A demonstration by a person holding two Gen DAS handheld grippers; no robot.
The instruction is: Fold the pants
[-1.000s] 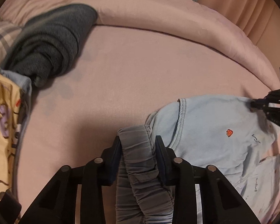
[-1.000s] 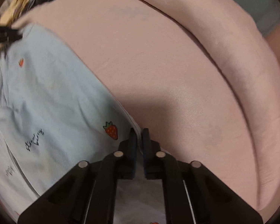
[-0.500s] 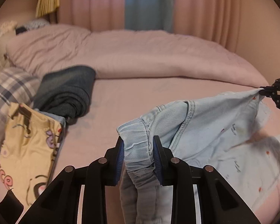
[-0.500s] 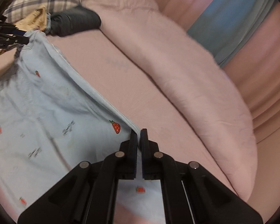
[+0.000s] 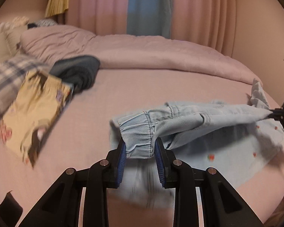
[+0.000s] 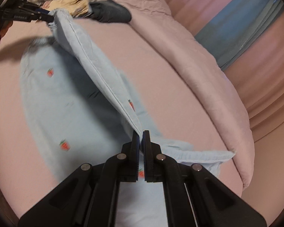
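Light blue pants (image 5: 208, 119) with small red strawberries hang stretched above the pink bed between my two grippers. My left gripper (image 5: 140, 147) is shut on the gathered elastic waistband. My right gripper (image 6: 141, 138) is shut on the pants' edge (image 6: 96, 68) near a seam. The lower layer of the pants lies on the sheet (image 6: 53, 102). The right gripper shows at the right edge of the left wrist view (image 5: 280, 113); the left gripper shows at the top left of the right wrist view (image 6: 28, 13).
A rolled pink duvet (image 5: 151, 54) runs along the far side of the bed. A dark folded garment (image 5: 75, 71), a yellow printed garment (image 5: 36, 106) and a plaid pillow (image 5: 3, 79) lie at the left. Pink and blue curtains (image 5: 147, 7) hang behind.
Both grippers have lifted the pants off the sheet and raised them. The held edge is now taut between them and both views tilt up toward the curtains.
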